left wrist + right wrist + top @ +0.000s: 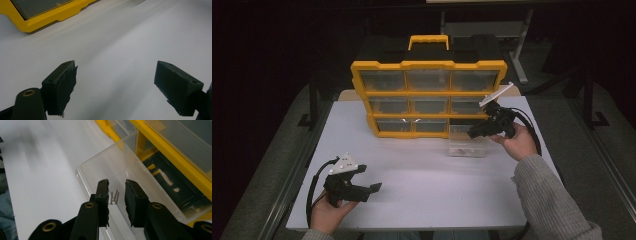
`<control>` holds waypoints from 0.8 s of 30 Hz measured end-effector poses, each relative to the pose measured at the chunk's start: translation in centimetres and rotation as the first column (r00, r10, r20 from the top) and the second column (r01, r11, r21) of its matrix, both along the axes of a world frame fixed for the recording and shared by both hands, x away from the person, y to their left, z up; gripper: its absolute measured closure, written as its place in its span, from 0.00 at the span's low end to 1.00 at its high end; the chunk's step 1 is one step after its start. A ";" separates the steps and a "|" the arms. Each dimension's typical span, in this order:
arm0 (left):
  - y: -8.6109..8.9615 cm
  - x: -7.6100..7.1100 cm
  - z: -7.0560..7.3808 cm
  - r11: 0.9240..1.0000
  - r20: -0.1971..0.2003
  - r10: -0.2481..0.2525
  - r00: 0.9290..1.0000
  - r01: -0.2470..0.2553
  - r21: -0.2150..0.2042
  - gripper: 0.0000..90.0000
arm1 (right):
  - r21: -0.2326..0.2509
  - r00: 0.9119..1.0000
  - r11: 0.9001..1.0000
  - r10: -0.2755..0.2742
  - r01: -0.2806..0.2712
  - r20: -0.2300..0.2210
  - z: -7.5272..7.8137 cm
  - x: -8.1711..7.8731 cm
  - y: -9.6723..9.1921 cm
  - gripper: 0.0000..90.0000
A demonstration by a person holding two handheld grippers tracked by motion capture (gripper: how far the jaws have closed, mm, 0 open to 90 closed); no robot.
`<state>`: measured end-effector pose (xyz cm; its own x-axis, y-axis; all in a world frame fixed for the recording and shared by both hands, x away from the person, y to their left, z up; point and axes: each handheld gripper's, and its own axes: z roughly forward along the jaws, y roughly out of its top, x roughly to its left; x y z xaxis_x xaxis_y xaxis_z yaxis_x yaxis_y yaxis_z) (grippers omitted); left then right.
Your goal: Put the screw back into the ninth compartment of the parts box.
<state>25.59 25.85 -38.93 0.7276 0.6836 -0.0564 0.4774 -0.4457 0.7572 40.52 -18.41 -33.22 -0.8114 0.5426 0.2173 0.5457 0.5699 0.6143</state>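
While we look down from the high view, we list what sits on the white counter [422, 185]:

Cabinet: a yellow-framed drawer cabinet [428, 97] stands upright at the far middle of the counter, with a yellow handle on top; we count three rows of clear drawers; the bottom-right slot is empty and dark.

Drawer: a clear plastic drawer [468, 148] lies on the counter just in front of that empty slot; in the right gripper view we see a few small screws [113, 197] on its floor.

Right claw: the right claw [475, 132] hovers over the drawer, held by the right hand [518, 142]; its jaws stand slightly apart, released, gripping nothing.

Left claw: the left claw [371, 188] rests low near the front-left of the counter in the left hand [328, 211]; its jaws are spread wide and released, with bare counter between them; well apart from the cabinet.
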 end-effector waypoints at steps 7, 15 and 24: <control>0.1 0.0 0.1 1.000 0.006 0.003 1.000 -0.003 -0.001 0.19 | 0.011 1.000 1.000 -0.014 0.014 0.016 0.8 -0.9 -0.7 0.71; 0.0 0.0 0.1 1.000 0.011 0.002 1.000 -0.002 -0.007 0.19 | 0.016 0.999 0.999 -0.030 0.030 0.037 1.1 -2.0 -1.4 0.66; -0.1 0.0 0.2 1.000 0.006 -0.002 1.000 0.002 -0.004 0.19 | 0.036 0.998 0.999 -0.034 0.032 0.050 1.2 -3.4 -2.2 0.59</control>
<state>25.63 25.78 -38.73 0.7291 0.6823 -0.0548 0.4720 -0.4432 0.7621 37.07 -20.64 -32.02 -0.8036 0.5621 0.1954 0.5313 0.5298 0.6611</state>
